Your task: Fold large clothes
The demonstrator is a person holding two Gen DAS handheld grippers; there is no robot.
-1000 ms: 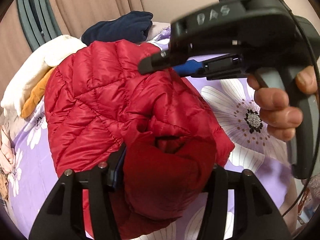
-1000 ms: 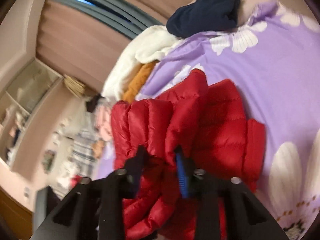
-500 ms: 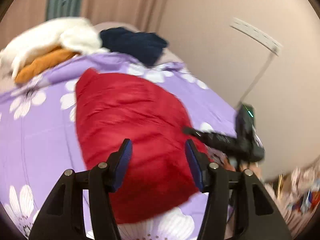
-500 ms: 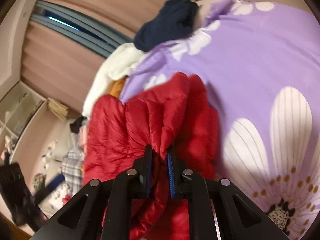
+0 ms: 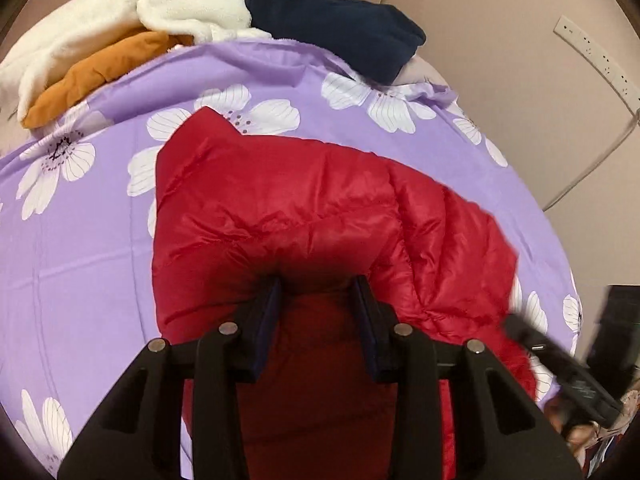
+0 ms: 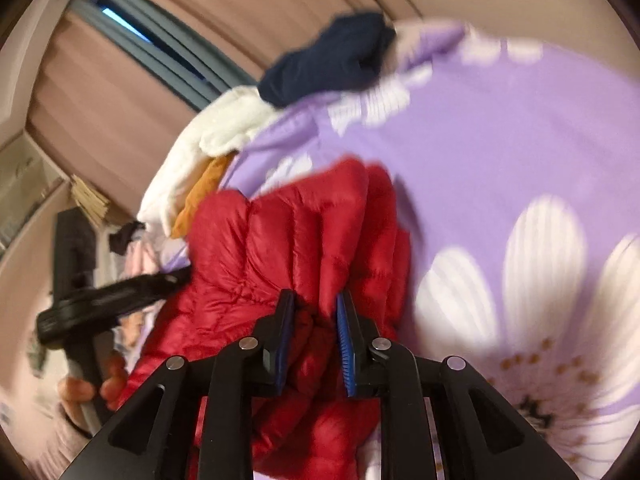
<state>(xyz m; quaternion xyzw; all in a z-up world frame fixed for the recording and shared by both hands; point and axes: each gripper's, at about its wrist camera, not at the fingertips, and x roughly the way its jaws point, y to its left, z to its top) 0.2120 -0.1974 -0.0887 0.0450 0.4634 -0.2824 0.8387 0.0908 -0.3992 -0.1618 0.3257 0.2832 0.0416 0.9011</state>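
Observation:
A red quilted puffer jacket (image 5: 304, 208) lies bunched on the purple flowered bedsheet (image 5: 80, 240). My left gripper (image 5: 318, 284) is closed on a thick fold of the jacket at its near edge. My right gripper (image 6: 316, 300) is closed on another bunch of the same jacket (image 6: 296, 240), which shows blurred in the right wrist view. The right gripper's body shows at the lower right of the left wrist view (image 5: 560, 364). The left gripper and the hand holding it show at the left of the right wrist view (image 6: 100, 300).
A white fleece (image 5: 120, 12), an orange garment (image 5: 92, 76) and a navy garment (image 5: 340, 28) are piled at the far edge of the bed. A wall with a power strip (image 5: 596, 60) stands to the right. Curtains (image 6: 120, 92) and a window are behind.
The left gripper has come down onto the jacket's near edge and closed on it. The right gripper keeps its hold and has shifted; the jacket has been pulled flatter across the bed.

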